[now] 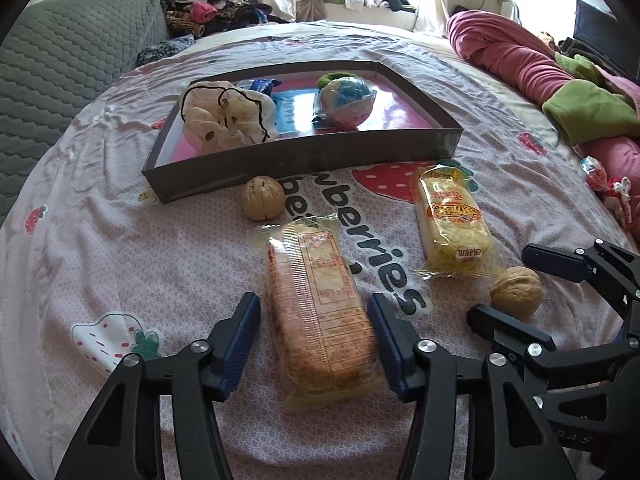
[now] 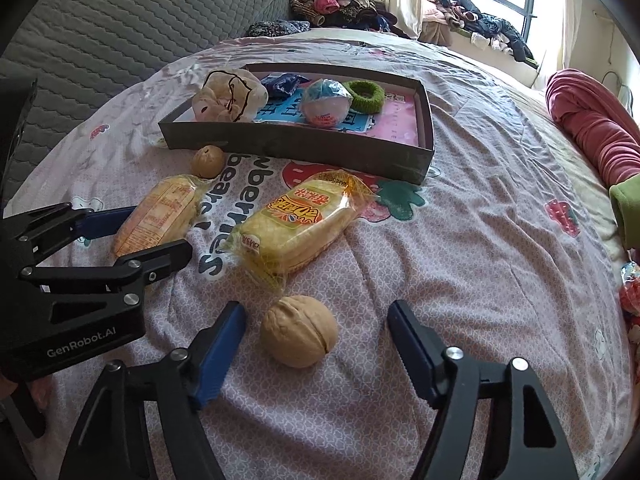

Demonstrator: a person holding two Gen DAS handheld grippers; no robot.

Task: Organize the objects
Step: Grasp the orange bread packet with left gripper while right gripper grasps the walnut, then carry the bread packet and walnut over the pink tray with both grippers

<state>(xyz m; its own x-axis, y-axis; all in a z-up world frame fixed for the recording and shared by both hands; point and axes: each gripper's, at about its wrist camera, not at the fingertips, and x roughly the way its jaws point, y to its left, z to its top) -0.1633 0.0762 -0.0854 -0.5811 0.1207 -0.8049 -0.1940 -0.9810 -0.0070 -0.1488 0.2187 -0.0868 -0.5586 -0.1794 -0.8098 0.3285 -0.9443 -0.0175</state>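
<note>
My left gripper is open, its fingers on either side of an orange wrapped snack pack lying on the bed; whether they touch it I cannot tell. My right gripper is open around a walnut, not touching it. The same walnut shows in the left wrist view between the right gripper's fingers. A yellow snack pack lies past it. A second walnut sits by the dark shallow box. The box holds a cream scrunchie, a wrapped ball, a green hair tie and a blue packet.
The bed has a pink strawberry sheet. A grey quilted headboard is at the left. A rolled red and green blanket lies along the right. Clothes are piled at the back and on the window sill. A small wrapped candy lies at the right.
</note>
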